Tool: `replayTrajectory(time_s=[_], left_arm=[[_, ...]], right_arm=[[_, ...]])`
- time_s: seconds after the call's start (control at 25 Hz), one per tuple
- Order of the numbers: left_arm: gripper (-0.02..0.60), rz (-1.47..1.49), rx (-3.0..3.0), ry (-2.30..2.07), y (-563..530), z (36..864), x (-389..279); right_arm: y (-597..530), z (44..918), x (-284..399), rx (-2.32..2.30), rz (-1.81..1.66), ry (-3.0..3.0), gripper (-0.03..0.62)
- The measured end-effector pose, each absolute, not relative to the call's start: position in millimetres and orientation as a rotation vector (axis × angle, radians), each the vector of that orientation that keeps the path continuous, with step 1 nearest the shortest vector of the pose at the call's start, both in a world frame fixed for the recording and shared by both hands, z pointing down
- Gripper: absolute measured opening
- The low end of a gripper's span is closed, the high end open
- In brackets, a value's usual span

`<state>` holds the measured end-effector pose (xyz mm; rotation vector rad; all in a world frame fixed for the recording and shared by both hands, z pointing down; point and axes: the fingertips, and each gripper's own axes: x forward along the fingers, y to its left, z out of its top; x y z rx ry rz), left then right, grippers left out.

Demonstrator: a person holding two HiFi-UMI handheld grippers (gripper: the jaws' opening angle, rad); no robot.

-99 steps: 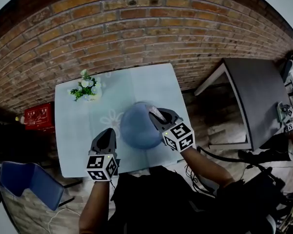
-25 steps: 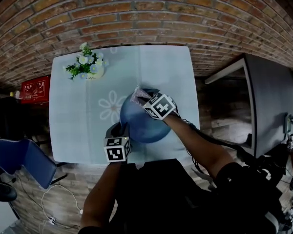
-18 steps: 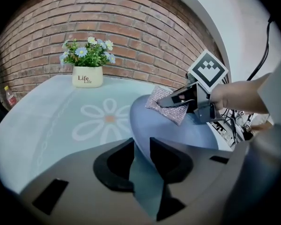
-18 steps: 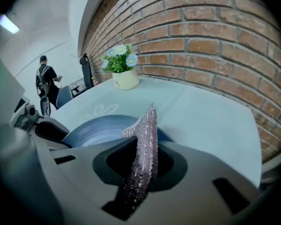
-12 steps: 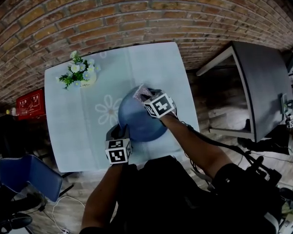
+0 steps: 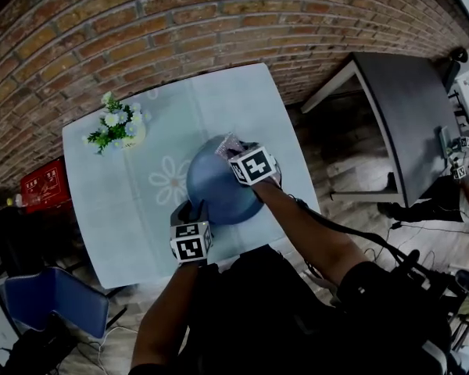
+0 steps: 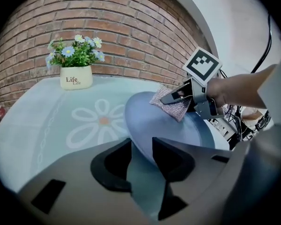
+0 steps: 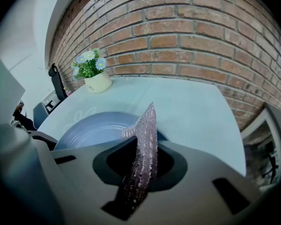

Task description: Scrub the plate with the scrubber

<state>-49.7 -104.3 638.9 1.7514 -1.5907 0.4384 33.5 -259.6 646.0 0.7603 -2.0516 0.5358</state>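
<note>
Grips purple scrubber (image 7: 171,104) tight in right claw (image 8: 139,168), holding it at far edge of blue plate (image 6: 215,186) mid desk (image 6: 141,209) to scrub, and brackets near rim with left claw (image 7: 141,149), just opened wider, probably only steadying.

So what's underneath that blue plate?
The pale tablecloth, whose daisy print shows beside the plate. Any pattern directly beneath the plate is covered.

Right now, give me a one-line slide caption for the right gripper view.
Right tool clamped on the purple scrubber at the blue plate's edge, pale table and flower pot beyond.
</note>
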Motion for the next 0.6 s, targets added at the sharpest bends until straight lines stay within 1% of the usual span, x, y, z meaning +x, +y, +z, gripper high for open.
replayTrajectory(time_s=[0.16,0.6], left_arm=[[0.150,0.407,1.758,-1.565,-104,639,-48],[0.170,0.433,1.825,-1.472,-105,641,-46]], right_arm=[[-261,645,44,0.836,0.521,-1.993,0.071],[-255,646,86,1.072,0.677,-1.862,0.071]])
